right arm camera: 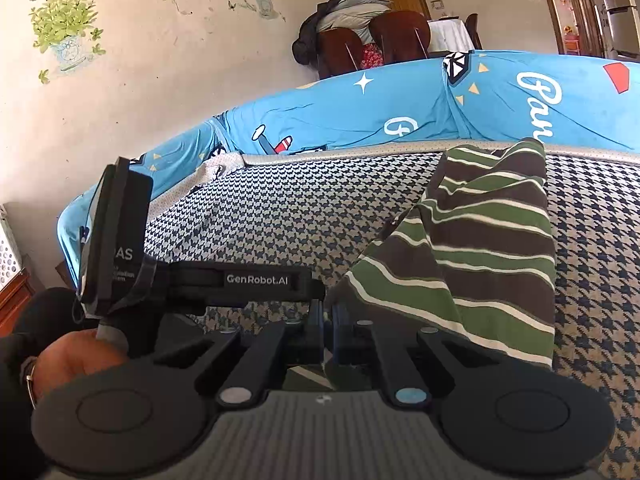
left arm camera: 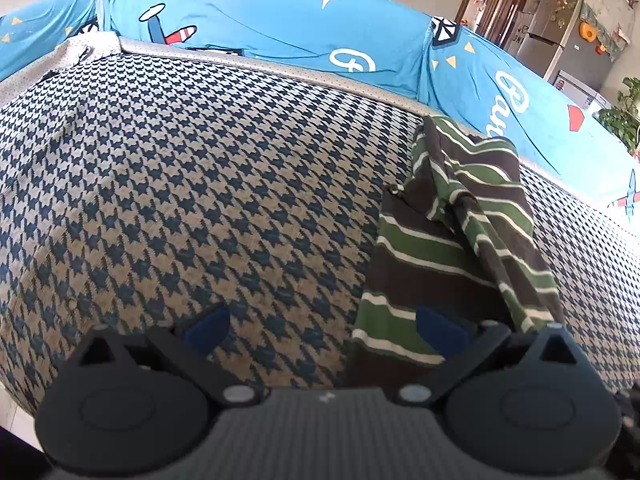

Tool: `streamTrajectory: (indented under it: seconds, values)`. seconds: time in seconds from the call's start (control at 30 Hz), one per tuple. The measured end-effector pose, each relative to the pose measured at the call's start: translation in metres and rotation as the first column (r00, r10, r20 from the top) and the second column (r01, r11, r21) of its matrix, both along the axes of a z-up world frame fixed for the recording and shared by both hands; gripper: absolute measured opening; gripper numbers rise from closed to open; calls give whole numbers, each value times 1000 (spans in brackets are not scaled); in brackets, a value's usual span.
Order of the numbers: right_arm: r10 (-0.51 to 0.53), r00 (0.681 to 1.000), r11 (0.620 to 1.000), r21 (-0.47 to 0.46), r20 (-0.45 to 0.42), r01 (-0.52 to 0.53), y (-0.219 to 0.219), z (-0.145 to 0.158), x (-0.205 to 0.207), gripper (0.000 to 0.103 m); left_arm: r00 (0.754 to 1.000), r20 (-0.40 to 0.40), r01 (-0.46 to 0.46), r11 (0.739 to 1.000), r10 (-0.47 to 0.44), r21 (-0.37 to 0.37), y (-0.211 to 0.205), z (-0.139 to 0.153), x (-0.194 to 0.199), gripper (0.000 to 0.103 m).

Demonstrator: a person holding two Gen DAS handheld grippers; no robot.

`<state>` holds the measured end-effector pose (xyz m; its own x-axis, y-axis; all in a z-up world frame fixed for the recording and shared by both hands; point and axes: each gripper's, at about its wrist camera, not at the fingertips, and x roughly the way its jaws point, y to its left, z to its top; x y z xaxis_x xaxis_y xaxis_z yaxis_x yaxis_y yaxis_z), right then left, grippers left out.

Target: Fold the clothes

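Lying bunched on a houndstooth-covered sofa seat [left arm camera: 180, 184], toward its right side, with a striped garment [left arm camera: 452, 240] in brown, green and white bands rising in a loose peak near the back cushions and spreading down toward the front edge. Draping in the right wrist view as a lifted sheet [right arm camera: 480, 248], with the lower corner running straight into the right gripper [right arm camera: 330, 320]. Clamping there on that corner, blue pads pressed together with striped cloth pinched between and more cloth showing just below the fingers. Hanging tilted from that pinch, upper folds resting against the seat near the grey piping.

Hovering low over the seat just left of the garment, with the left gripper [left arm camera: 326, 326] spread wide, blue fingertips [left arm camera: 208, 326] well apart and nothing between them. Sitting over the garment's near hem with the right-hand fingertip of that gripper, though contact being impossible to tell; the left-hand fingertip hanging over bare houndstooth fabric.

Appearing in the right wrist view too as a black body marked GenRobot.AI, held by a hand [right arm camera: 80, 360] at the lower left, just beside the pinched corner.

Running behind the seat, a blue cartoon-print cover [left arm camera: 280, 28] with stars and a plane. Standing further back, a fridge [left arm camera: 560, 28] at the right and dark chairs [right arm camera: 372, 40] against the wall.
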<state>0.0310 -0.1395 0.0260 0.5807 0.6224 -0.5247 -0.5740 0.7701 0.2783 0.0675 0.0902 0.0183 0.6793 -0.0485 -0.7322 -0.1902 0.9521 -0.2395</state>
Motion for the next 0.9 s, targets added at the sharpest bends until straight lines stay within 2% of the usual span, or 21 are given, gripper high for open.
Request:
streamTrajectory:
  seconds: [0.37,0.5,0.67,0.77,0.9]
  values:
    - [2,1000,999,-34,1,-2,37,-5,2,7,996,47,-77,997,78,-19,23,15,-3,103]
    - [9,1000,999,-44,-18,-10,50,-19,3,8,994,57,-91,996,92,-20,27,18,-3,103]
    - [99,991,994,-36,-88,-103,56,-36,-1,11,994,58,-88,996,89,-22,26,18,-3,103]
    - [147,985,988,-38,-86,-151,57,-35,-9,11,995,58,-82,996,83,-20,23,17,-3,103]
    - [129,988,991,-30,-78,-132,45,-29,-14,11,996,58,-70,997,71,-21,20,17,-3,103]
